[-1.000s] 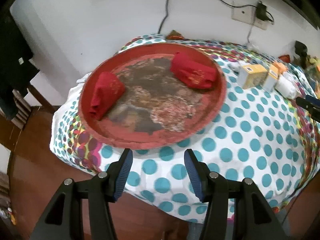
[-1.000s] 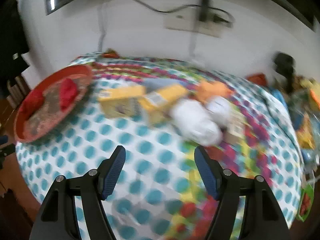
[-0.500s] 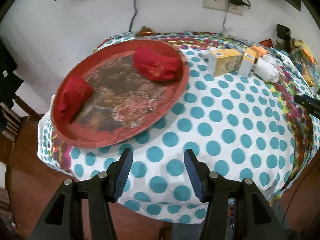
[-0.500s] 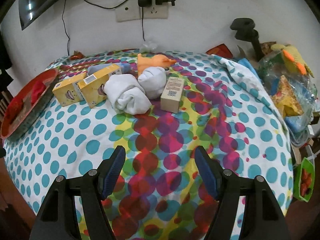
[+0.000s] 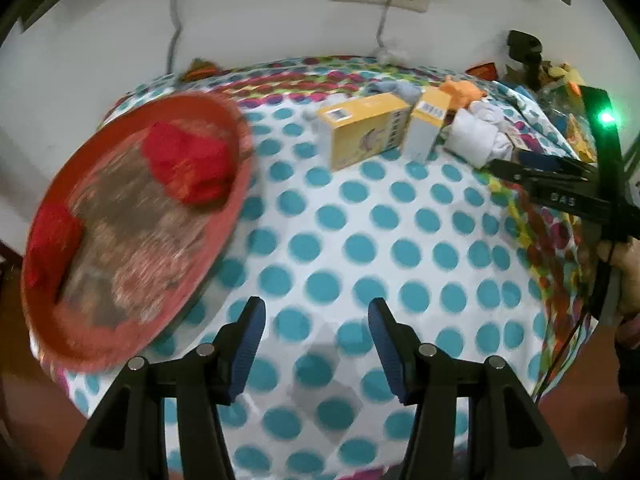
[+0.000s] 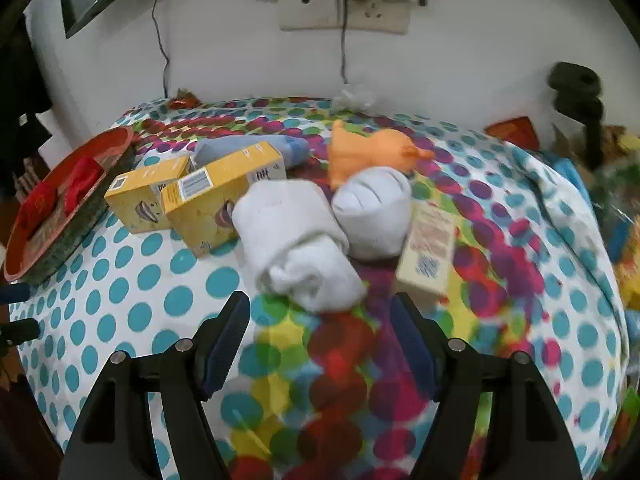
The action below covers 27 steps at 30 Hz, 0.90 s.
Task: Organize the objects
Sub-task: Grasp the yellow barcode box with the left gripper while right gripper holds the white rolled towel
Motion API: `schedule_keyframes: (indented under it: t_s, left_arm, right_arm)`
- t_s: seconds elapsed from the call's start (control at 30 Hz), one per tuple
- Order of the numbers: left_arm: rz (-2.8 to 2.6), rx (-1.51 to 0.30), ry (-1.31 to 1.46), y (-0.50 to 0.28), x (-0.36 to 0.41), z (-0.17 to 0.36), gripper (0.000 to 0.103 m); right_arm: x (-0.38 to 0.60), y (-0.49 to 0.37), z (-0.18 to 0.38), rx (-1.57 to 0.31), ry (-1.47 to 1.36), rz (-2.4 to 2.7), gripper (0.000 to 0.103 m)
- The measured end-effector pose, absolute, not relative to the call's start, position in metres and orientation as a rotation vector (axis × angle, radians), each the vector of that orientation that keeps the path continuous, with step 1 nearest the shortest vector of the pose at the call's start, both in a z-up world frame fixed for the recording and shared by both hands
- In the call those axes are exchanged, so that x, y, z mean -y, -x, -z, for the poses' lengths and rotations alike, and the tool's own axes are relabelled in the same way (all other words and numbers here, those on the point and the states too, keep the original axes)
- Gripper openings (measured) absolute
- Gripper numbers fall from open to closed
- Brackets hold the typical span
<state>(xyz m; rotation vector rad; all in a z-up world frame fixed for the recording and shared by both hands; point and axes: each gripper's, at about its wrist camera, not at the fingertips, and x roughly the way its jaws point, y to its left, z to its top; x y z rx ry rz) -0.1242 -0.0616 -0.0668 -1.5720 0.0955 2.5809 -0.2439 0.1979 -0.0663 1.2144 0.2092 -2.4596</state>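
My left claw (image 5: 316,334) & right claw (image 6: 320,326) both hang open, empty, over the polka-dot cloth (image 5: 360,248). Barcodes show on two yellow boxes (image 6: 224,196); print too blurred to read. Red tray (image 5: 132,232) at table's left edge holds two red cloth bundles (image 5: 188,168). Only the right view shows white sock rolls (image 6: 296,240), an orange toy (image 6: 376,152) & a cream box (image 6: 430,248) up close.

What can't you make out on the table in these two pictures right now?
- Red tray: left wrist view, motion blur smears its surface.
- Blue item: right wrist view, mostly hidden behind the yellow boxes.
- Cream box: print blurred, unreadable.
- Table's right end: clutter too blurred.
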Motion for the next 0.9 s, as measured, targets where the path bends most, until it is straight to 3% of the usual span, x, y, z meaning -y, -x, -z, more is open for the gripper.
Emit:
schedule_keyframes:
  t_s: [0.33, 0.43, 0.53, 0.9]
  left_arm:
    - [-2.429, -0.096, 1.476, 0.192, 0.002, 0.070, 0.055]
    - [-2.387, -0.121, 1.463, 0.210, -0.014, 0.075, 0.055]
    - [-2.380, -0.150, 1.460, 0.226, -0.028, 0.081, 0.055]
    - [-2.357, -0.142, 1.466, 0.268, -0.041, 0.086, 0.055]
  right_arm:
    - [-0.182, 0.268, 0.072, -0.225, -1.177, 2.384, 0.069]
    - [-0.181, 0.270, 0.074, -0.230, -1.171, 2.379, 0.045]
    - [-0.186, 0.268, 0.073, -0.205, -1.156, 2.390, 0.036]
    - [-0.215, 0.252, 0.075, -0.131, -1.138, 2.407, 0.036]
